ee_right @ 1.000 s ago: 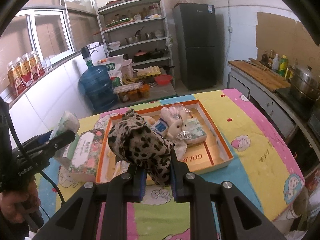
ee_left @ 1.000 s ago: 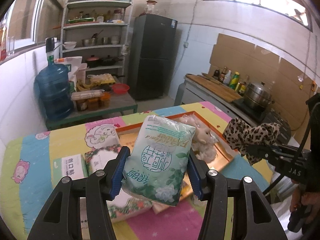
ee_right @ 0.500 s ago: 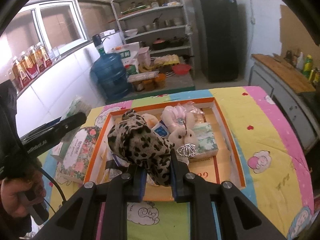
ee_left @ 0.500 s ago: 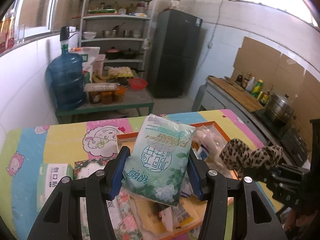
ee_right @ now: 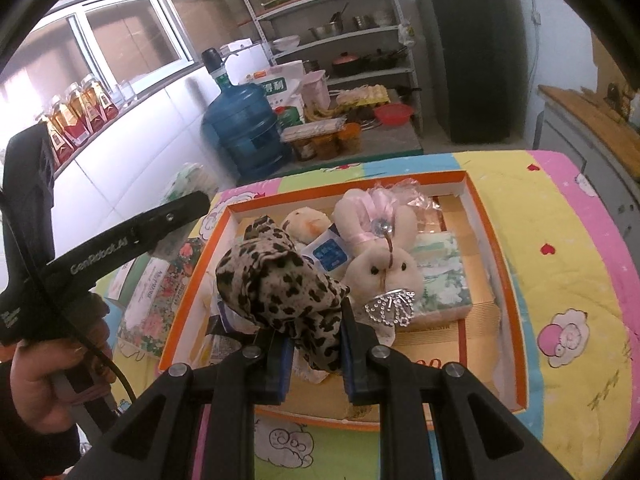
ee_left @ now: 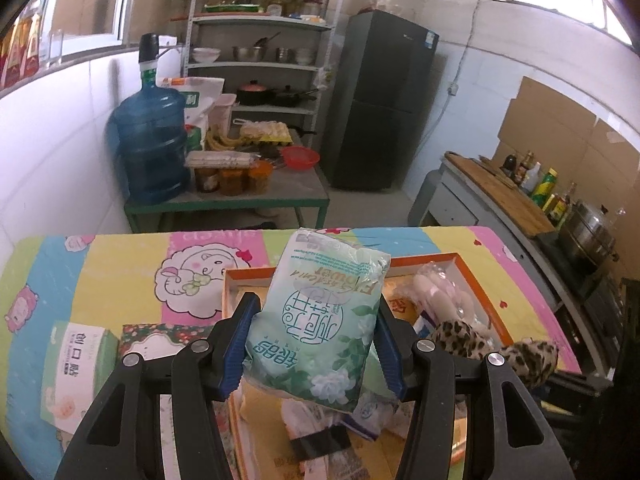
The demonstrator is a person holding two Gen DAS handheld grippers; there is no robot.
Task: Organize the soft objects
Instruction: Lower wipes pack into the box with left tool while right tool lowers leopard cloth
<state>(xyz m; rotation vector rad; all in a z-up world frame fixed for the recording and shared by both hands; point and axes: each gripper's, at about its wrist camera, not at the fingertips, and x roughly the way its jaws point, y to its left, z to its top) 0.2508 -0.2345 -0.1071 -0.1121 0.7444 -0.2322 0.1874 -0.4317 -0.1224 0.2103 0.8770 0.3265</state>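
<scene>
My left gripper [ee_left: 316,344] is shut on a pale green tissue pack [ee_left: 320,320] and holds it above the near left part of the orange-rimmed box [ee_left: 484,292]. My right gripper [ee_right: 316,344] is shut on a leopard-print cloth [ee_right: 276,284] and holds it over the box [ee_right: 500,248]; the cloth also shows in the left wrist view [ee_left: 516,356]. In the box lie a pink plush rabbit [ee_right: 380,248], a small plush chick [ee_right: 306,222], a blue-labelled packet [ee_right: 330,254] and a green tissue pack [ee_right: 440,276].
A floral tissue box [ee_right: 156,296] and a green tissue box [ee_left: 74,368] lie left of the orange box on the patterned table cover [ee_right: 568,240]. Behind the table stand a low table with a water jug [ee_left: 152,140], shelves and a dark fridge [ee_left: 380,104]. A counter [ee_left: 504,196] runs along the right.
Both grippers have moved forward over the box, still holding their loads. The box now sits closer and lower in both views.
</scene>
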